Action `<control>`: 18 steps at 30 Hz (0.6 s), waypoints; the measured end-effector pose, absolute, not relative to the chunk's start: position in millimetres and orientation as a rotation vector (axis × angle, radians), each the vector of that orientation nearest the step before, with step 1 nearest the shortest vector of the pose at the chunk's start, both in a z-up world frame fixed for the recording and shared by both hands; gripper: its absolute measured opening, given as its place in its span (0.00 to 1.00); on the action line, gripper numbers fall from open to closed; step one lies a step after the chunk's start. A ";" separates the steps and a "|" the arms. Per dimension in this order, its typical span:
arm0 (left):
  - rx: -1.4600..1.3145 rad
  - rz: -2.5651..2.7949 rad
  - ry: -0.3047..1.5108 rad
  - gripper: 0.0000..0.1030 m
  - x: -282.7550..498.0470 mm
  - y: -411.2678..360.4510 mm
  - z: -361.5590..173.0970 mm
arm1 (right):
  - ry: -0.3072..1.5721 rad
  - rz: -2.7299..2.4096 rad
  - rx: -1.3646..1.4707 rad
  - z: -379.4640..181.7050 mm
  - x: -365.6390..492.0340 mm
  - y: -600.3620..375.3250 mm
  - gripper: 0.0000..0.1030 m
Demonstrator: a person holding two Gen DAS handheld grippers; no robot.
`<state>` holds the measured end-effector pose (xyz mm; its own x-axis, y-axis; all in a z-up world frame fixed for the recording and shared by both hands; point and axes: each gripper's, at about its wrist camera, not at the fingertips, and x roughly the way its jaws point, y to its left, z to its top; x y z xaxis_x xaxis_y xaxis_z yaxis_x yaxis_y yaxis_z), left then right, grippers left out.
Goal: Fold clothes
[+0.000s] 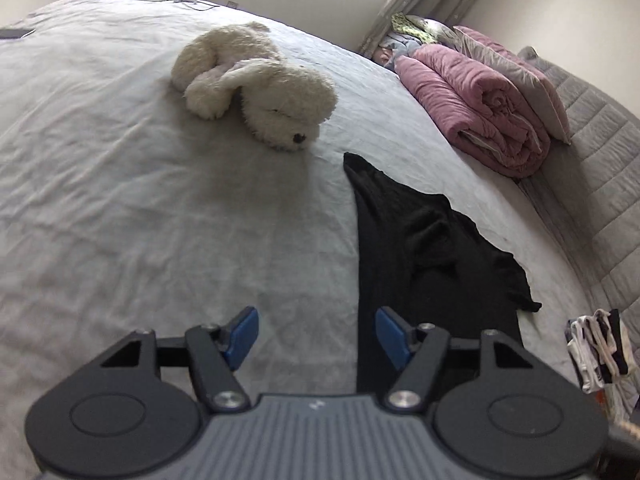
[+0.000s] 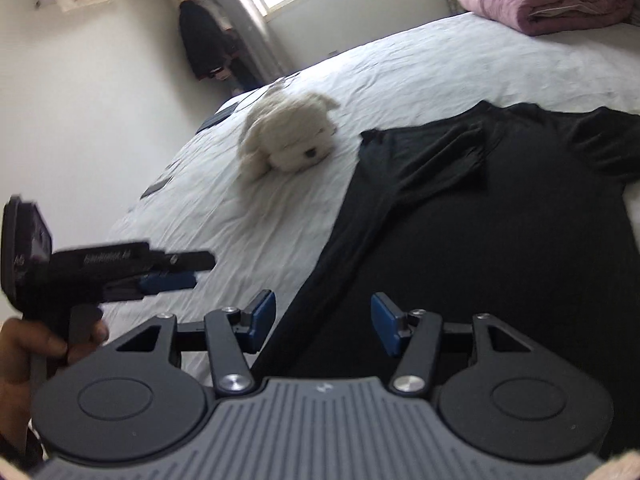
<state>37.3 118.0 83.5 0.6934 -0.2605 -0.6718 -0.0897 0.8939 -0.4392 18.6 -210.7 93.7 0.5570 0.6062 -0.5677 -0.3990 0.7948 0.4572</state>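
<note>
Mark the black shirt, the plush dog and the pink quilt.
black shirt [image 2: 500, 240], right wrist view, on its flat body.
plush dog [image 1: 280, 108], left wrist view, on its head.
pink quilt [image 1: 480, 108], left wrist view, on the folded roll.

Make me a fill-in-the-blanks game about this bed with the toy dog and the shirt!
1. The shirt lying on the bed is the color ____.
2. The folded blanket at the bed's far side is ____.
3. The left gripper and the right gripper both have jaws that are ____.
4. The fluffy toy beside the shirt is a ____.

Missing words: black; pink; open; dog
</note>
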 end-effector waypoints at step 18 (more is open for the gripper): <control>-0.455 -0.035 0.788 0.65 -48.3 165.4 57.4 | 0.770 0.810 -0.088 47.3 -149.4 -93.8 0.49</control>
